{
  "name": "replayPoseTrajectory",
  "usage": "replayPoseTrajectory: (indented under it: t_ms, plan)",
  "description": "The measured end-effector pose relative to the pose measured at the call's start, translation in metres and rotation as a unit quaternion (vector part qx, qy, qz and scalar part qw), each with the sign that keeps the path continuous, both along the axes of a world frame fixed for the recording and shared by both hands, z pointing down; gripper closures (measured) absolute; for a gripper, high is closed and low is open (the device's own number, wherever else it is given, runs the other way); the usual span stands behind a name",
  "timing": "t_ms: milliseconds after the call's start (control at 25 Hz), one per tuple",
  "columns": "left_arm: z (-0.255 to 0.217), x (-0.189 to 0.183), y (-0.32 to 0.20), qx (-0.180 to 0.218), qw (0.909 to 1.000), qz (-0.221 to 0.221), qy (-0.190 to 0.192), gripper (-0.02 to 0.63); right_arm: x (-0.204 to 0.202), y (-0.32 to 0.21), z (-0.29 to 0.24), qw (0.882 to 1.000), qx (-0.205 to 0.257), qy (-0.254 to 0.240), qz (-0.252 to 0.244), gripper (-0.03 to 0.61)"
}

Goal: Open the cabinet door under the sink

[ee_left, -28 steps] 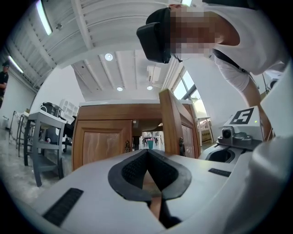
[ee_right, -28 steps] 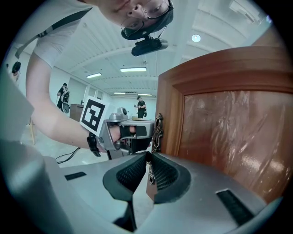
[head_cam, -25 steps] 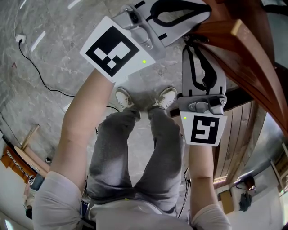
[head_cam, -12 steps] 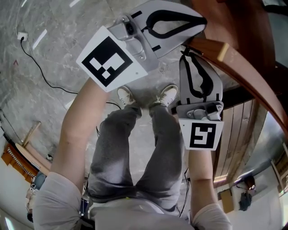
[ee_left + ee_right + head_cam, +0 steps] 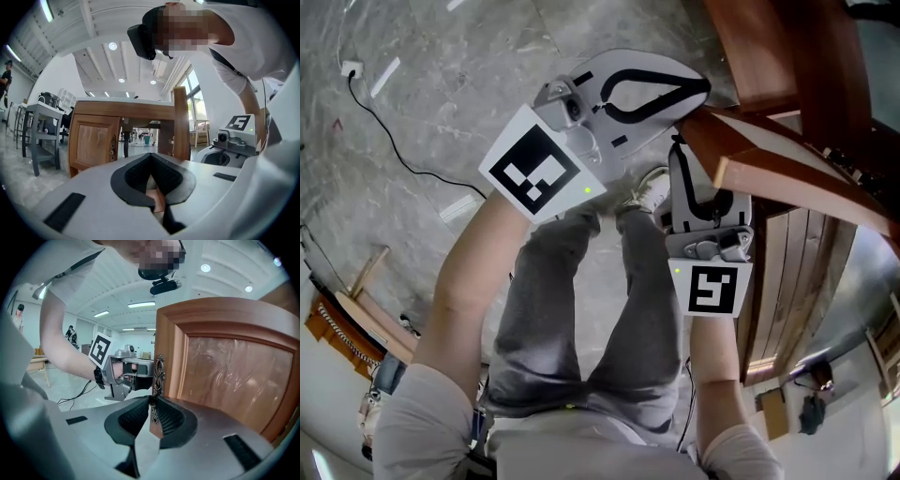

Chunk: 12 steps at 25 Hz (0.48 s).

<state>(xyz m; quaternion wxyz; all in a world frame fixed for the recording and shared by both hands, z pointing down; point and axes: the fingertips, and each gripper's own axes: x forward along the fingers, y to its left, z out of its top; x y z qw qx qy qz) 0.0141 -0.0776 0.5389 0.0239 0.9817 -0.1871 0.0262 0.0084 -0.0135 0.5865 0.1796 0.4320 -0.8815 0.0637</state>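
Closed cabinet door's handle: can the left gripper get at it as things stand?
Probably yes: the ornate handle faces the left gripper with nothing between them, though its jaws are together and must open first.

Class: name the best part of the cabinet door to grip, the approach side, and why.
The ornate metal handle on the cabinet door's free edge, from the front: it stands upright, proud of the wood, so jaws close across it, as the right gripper does.

Gry trousers (image 5: 553, 309), wht tee (image 5: 417, 422)
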Motion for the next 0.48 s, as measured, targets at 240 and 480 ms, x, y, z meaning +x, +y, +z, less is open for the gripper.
replayPoseTrajectory:
  t_ms: [240,480]
  plan:
    - [0.0,-0.002,0.022,-0.02,0.9998,-0.003,0.0,0.601,0.002,0.023,-0.003,1.0,-0.022,0.007,0.002,0.528]
    - [-0.004,0.015,0.05,-0.033,0.9994,0.01,-0.01,0.6,0.019,0.055,-0.003,0.998,-0.056,0.017,0.014,0.528]
